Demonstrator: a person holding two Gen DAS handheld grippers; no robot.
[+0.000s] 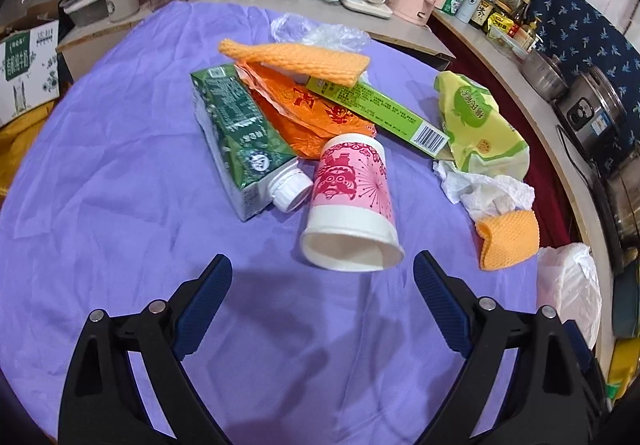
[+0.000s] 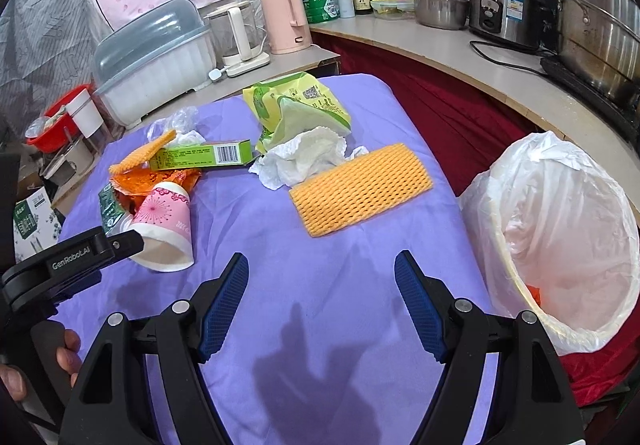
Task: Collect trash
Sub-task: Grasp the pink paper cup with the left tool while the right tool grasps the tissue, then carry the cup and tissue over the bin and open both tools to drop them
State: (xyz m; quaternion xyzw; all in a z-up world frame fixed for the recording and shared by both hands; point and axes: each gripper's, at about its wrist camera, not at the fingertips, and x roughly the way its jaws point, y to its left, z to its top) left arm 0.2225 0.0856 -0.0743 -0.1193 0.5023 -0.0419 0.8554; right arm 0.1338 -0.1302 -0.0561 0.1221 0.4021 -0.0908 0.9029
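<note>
Left wrist view looks down on a heap of trash lying on a purple cloth-covered table (image 1: 120, 173). Nearest the camera is a pink-and-white paper cup (image 1: 352, 205) on its side, its open mouth facing the left gripper (image 1: 322, 275), whose blue-padded fingers (image 1: 208, 297) are spread wide with nothing between them, just short of the cup's rim. Touching the cup on its left is a green drink carton with a white screw cap (image 1: 236, 137), also lying flat. Behind them an orange crinkled plastic wrapper (image 1: 308, 117) sits under a long green cardboard box with a barcode (image 1: 380, 111), and an orange foam net sleeve (image 1: 296, 59) lies across the box's far end. To the right are a yellow-green snack bag (image 1: 476, 129), a crumpled white paper tissue (image 1: 484, 193) and a second orange foam net (image 1: 508, 239), the tissue touching both.

From the right wrist view, the right gripper (image 2: 322, 273) hangs over bare cloth, its fingers (image 2: 224, 301) likewise wide apart and empty, with the second foam net beyond them. A round bin lined with a white plastic bag (image 2: 560, 229) stands just beside the table's right edge. Kettles and pots line the counter (image 2: 460, 53) behind.
</note>
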